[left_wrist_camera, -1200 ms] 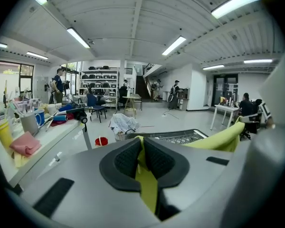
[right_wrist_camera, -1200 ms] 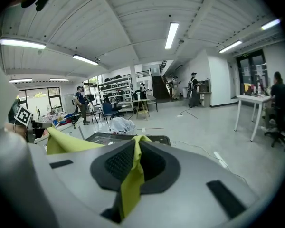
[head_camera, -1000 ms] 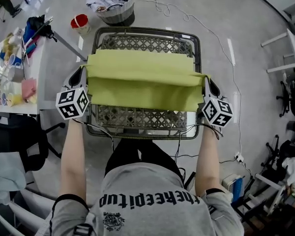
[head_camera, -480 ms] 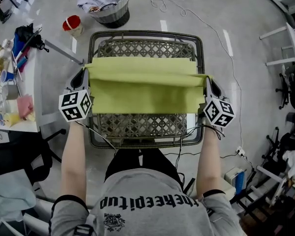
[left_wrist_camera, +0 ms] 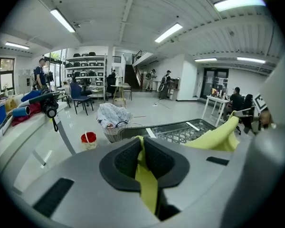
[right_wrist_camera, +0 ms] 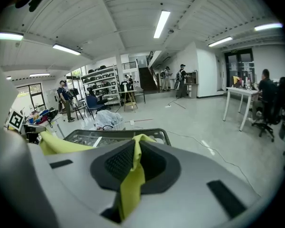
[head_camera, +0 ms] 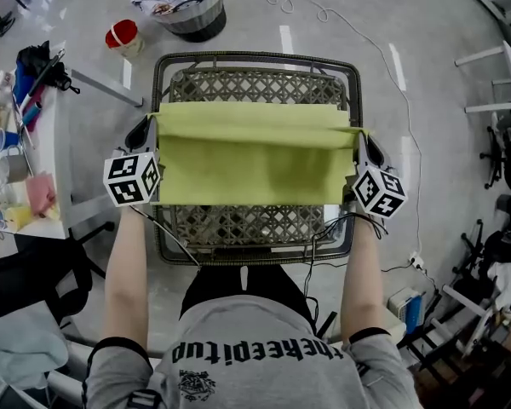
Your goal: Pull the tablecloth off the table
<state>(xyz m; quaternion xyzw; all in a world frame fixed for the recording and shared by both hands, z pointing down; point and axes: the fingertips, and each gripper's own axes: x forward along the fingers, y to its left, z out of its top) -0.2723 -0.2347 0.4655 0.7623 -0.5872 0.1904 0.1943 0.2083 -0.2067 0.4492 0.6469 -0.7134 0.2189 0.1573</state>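
- While both jaws are closed on fabric, the left hand-held gripper [left_wrist_camera: 141, 148] pinching the left end and the right hand-held gripper [right_wrist_camera: 133, 151] the right end, the yellow-green tablecloth [head_camera: 255, 156] spans the middle of the lattice worktop [head_camera: 255, 83]. Bare lattice shows along the worktop's far and near edges.
- The step in hand is probably drawing the cloth toward the worktop's near edge and clear of it.
- Move both ends together and at one height, so the cloth stays taut and square to the worktop and does not sag in the middle.
- Keep each pinch firm: only a narrow strip of fabric sits between each pair of pads, and a jerk could slip it out.
- Carry the hanging fold above the worktop's raised rim [head_camera: 255, 55]. Whether the cloth touches the lattice cannot be told, and open weave would likely snag it.
- Mind the cables [head_camera: 324, 227] looped over the worktop's near edge, which could catch the cloth.
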